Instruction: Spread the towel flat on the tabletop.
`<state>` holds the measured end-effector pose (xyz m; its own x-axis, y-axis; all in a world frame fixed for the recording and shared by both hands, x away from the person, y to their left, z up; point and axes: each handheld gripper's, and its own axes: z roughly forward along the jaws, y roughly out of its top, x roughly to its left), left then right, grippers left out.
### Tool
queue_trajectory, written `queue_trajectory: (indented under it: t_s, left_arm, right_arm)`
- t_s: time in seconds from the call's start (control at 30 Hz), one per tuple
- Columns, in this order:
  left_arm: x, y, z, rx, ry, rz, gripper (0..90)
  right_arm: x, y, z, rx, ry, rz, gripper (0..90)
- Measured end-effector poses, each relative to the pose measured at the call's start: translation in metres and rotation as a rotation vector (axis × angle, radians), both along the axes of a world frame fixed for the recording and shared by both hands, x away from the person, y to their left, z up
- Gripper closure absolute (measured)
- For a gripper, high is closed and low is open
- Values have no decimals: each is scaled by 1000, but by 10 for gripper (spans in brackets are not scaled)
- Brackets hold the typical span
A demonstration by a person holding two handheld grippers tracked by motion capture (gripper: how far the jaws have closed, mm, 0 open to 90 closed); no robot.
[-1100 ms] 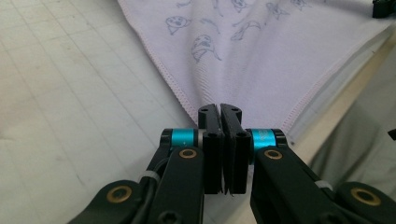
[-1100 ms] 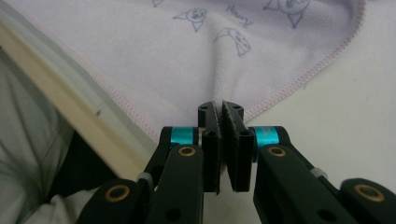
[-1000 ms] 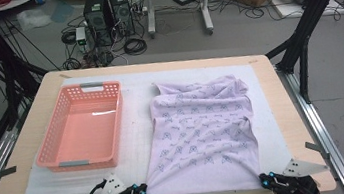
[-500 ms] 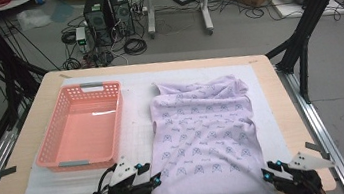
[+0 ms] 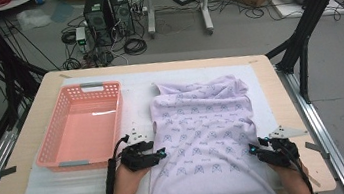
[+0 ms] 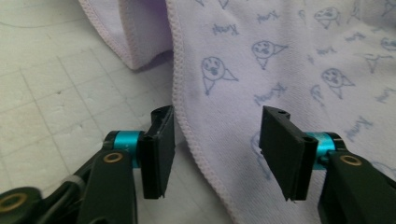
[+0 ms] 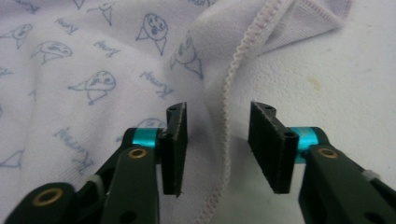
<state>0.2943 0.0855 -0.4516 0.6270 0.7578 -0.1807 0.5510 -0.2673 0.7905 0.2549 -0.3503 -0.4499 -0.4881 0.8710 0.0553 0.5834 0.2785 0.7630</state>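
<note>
My left gripper (image 5: 160, 154) sat at the left hem of the lilac printed cloth (image 5: 205, 133), its fingers (image 6: 159, 149) having just opened, the stitched edge between them but ungripped. My right gripper (image 5: 253, 150) straddled the right hem likewise, freshly opened. The cloth lay spread on the tabletop (image 5: 279, 83), beside the pink basket (image 5: 55, 142).

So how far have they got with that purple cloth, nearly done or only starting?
Only starting, it seems. The lilac printed garment lies spread flat on the white mat, unfolded, and the pink basket beside it holds nothing. In hand: the left gripper and right gripper have just been opening, each straddling a stitched side hem without pressing it. Left: gripping, probably folding, perhaps putting it in the basket.
</note>
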Motion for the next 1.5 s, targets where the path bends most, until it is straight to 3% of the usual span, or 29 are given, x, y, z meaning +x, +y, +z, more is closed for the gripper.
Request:
queue_trajectory:
  t_s: [0.07,0.13,0.2,0.33,0.5,0.63,0.73,0.97,1.03,1.1,1.17,1.23,1.37,1.5]
  left_arm:
    - [-3,-2,1,90,-52,7,643]
    - [-3,0,1,71,-42,-13,859]
    - [-6,1,1,83,-54,-5,876]
    - [-16,18,1,53,-41,31,880]
    - [-36,36,3,20,-31,25,879]
    - [-48,38,6,5,-45,8,878]
    - [-40,34,6,-14,-42,32,876]
    - [-9,21,4,10,-63,116,877]
    - [-4,18,4,11,-71,135,875]
    - [-2,18,2,-13,-50,135,838]
    - [-5,18,1,-39,-8,82,623]
    - [-12,19,1,-29,-11,50,529]
    - [-26,24,0,-40,18,20,479]
    - [-43,27,-1,-54,23,-25,467]
  right_arm:
    - [0,-1,0,-3,-1,2,706]
    - [0,-1,0,18,8,25,845]
    - [-1,1,1,4,3,39,869]
    - [-4,0,2,26,18,44,871]
    - [-15,6,4,36,24,96,873]
    - [-29,6,9,24,5,116,873]
    - [-26,-2,12,26,-5,84,873]
    - [-1,-9,12,20,-32,13,873]
    - [9,-8,9,17,-38,-19,872]
    - [12,-7,7,24,-37,-32,864]
    - [9,-6,6,40,-35,-40,748]
    - [2,-8,7,47,-34,-34,662]
    - [-18,-12,8,45,-31,3,571]
    - [-38,-12,6,23,-6,64,539]
